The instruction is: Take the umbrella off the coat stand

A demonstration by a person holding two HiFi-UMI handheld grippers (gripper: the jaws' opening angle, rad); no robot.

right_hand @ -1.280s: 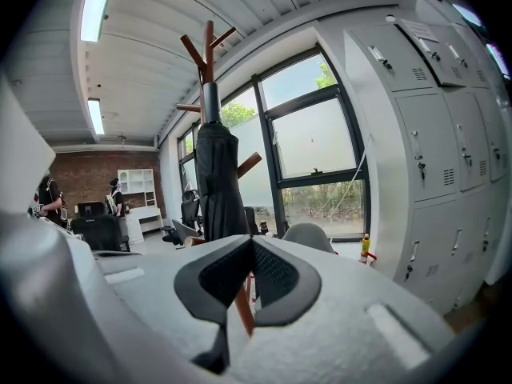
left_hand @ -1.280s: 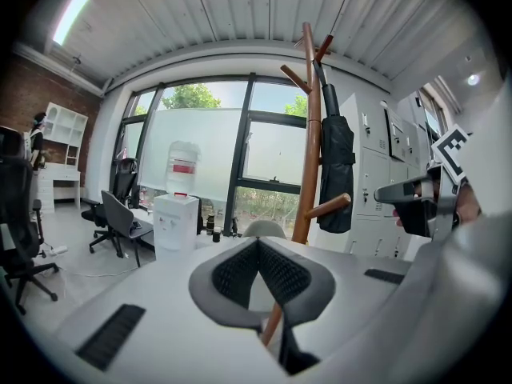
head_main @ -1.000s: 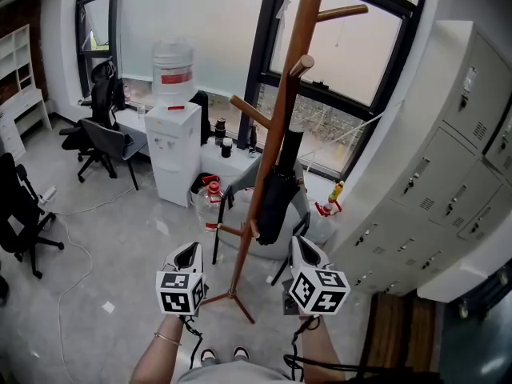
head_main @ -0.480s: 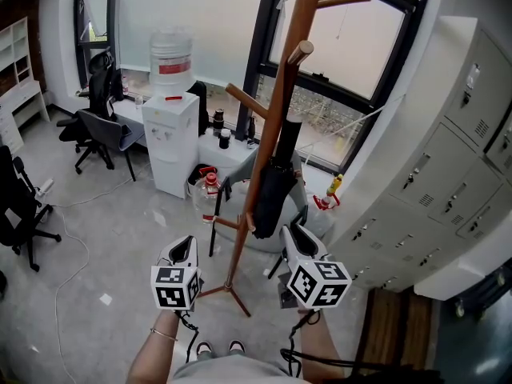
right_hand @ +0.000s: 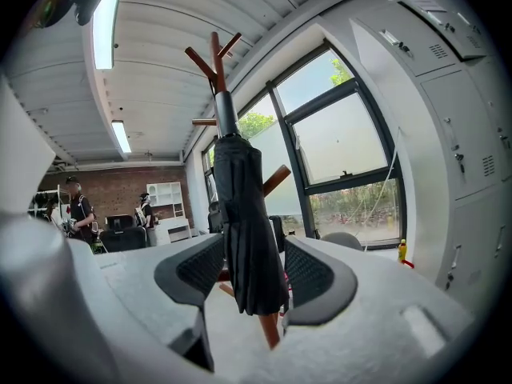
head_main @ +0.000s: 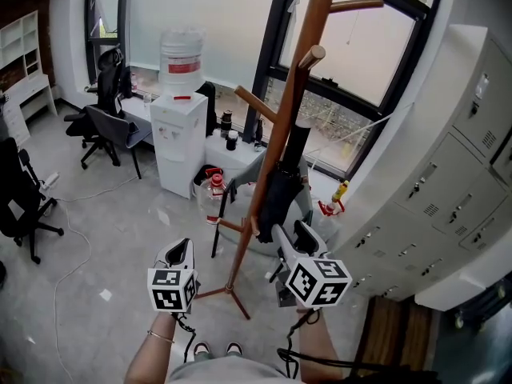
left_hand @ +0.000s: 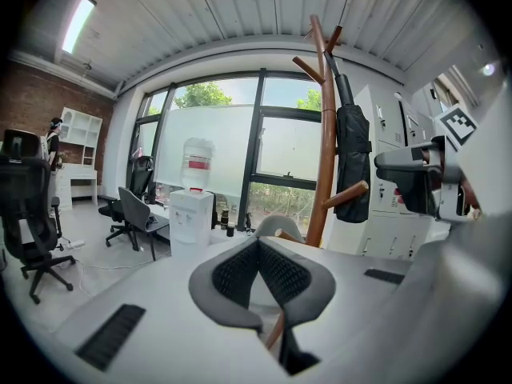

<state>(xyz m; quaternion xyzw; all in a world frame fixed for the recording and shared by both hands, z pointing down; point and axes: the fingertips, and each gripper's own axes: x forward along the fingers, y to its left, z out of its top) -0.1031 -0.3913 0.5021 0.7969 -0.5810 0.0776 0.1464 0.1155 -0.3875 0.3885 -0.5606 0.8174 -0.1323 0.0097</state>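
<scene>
Your right gripper [right_hand: 254, 246] has its jaws opening. The lower end of the folded black umbrella [right_hand: 244, 214] stands in the gap between them, and neither pad presses on it. Your left gripper [left_hand: 258, 246] has its jaws closed together on nothing, and it is held off to the left of the stand, apart from it.

From your head view, the right gripper [head_main: 292, 234] sits at the foot of the umbrella [head_main: 280, 194], which hangs upright close against the brown wooden coat stand [head_main: 291, 94], on the pole's right side. In the left gripper view the umbrella's [left_hand: 352, 162] thin upper end reaches up among the top pegs of the coat stand [left_hand: 326, 134].

A short lower peg [head_main: 240, 227] juts out just left of the umbrella's foot, and another slanted peg [right_hand: 276, 179] shows right behind the fabric. The pole itself is just beside your right jaws.

On your right, a bank of grey lockers [head_main: 448, 174] stands near the stand. Behind the stand is the dark-framed window [head_main: 352, 62]. A white water dispenser [head_main: 178, 146] carrying a large bottle [head_main: 182, 54] stands to the left. Office chairs [head_main: 108, 130] stand farther left, and a cable [head_main: 72, 254] trails across the floor. A small yellow bottle [head_main: 340, 190] sits low by the window.
</scene>
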